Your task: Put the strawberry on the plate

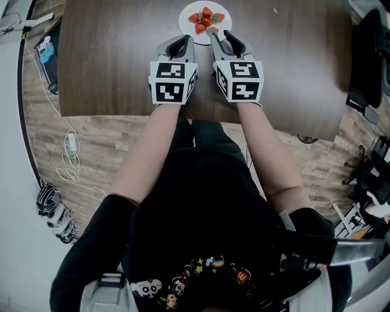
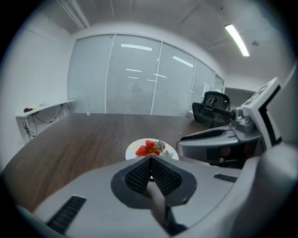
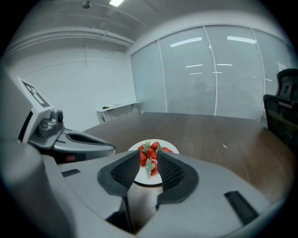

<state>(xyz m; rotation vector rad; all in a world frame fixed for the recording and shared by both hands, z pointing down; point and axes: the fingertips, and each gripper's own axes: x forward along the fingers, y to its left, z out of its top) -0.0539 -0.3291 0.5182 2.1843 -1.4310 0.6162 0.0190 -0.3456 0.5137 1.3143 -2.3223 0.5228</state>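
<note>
A white plate (image 1: 186,18) with a few red strawberries (image 1: 206,16) sits at the far middle of the brown table (image 1: 109,55). My right gripper (image 1: 211,33) reaches to the plate's near edge. In the right gripper view it (image 3: 149,155) is shut on a strawberry (image 3: 153,169) with green leaves, held just above the plate's (image 3: 145,177) near rim. My left gripper (image 1: 181,42) rests beside it, short of the plate. Its jaws meet with nothing between them (image 2: 150,158). In the left gripper view the plate (image 2: 132,149) lies just beyond the tips.
The table's near edge runs just behind both marker cubes. A black office chair (image 1: 368,55) stands at the table's right end, also seen as a chair (image 2: 212,109) in the left gripper view. Cables (image 1: 70,158) lie on the floor at the left.
</note>
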